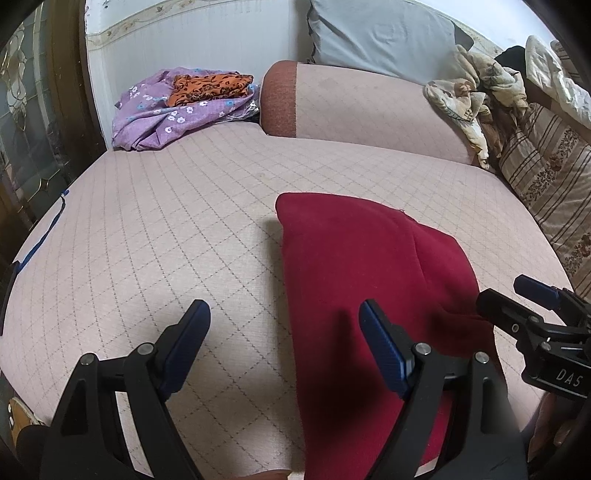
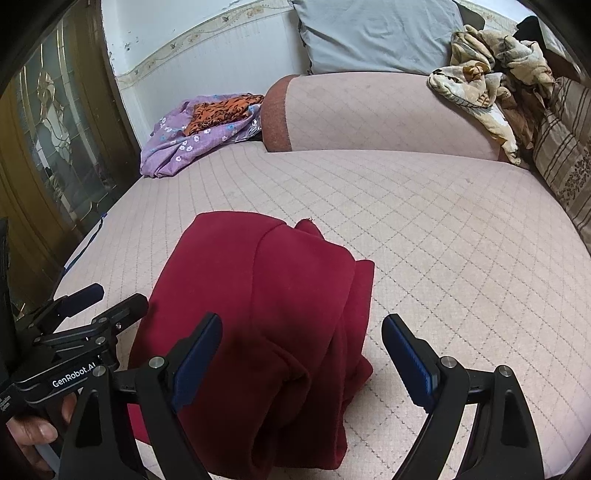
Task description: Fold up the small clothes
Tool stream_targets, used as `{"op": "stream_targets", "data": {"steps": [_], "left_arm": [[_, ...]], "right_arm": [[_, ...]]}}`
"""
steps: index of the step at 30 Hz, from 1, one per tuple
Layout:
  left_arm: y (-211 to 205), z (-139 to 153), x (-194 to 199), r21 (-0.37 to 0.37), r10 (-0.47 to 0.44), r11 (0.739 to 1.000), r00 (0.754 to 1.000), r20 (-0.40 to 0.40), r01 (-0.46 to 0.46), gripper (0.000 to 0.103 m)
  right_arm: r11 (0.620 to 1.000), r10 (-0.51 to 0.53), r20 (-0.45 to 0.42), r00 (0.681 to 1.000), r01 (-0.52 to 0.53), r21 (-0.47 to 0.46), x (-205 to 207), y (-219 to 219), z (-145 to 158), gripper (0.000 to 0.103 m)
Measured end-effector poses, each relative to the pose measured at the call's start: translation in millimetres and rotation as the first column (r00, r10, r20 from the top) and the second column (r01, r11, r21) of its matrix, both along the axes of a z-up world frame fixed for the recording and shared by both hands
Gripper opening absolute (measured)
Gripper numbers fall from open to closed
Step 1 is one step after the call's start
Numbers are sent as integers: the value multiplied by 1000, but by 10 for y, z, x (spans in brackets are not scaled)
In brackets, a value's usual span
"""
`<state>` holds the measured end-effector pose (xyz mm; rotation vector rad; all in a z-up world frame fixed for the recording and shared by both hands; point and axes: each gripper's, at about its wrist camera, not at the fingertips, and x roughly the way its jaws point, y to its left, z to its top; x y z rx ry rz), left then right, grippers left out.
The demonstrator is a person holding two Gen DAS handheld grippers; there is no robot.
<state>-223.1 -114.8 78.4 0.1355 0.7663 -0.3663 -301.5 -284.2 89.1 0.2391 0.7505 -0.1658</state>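
Note:
A dark red garment (image 1: pixel 369 280) lies folded in a long bundle on the pink quilted sofa seat (image 1: pixel 147 229); it also shows in the right wrist view (image 2: pixel 266 314). My left gripper (image 1: pixel 284 317) is open and empty, hovering over the garment's left edge. My right gripper (image 2: pixel 301 332) is open and empty, above the garment's near right part. The right gripper also shows at the right edge of the left wrist view (image 1: pixel 517 295). The left gripper shows at the left of the right wrist view (image 2: pixel 107 295).
A purple floral cloth (image 1: pixel 166 110) with an orange patterned piece (image 1: pixel 210 86) lies at the seat's back left. A backrest cushion (image 1: pixel 369 103), a grey pillow (image 1: pixel 380 33), a crumpled beige blanket (image 1: pixel 476 85) and a striped cushion (image 1: pixel 546 173) stand behind and right.

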Motion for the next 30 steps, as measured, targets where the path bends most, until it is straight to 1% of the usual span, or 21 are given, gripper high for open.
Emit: {"op": "stream_targets", "data": {"steps": [30], "left_arm": [[6, -47, 32, 9, 0, 1000, 1000, -7, 0, 83]], "right_arm": [[1000, 3, -8, 1000, -2, 7, 33, -8, -34, 90]]}}
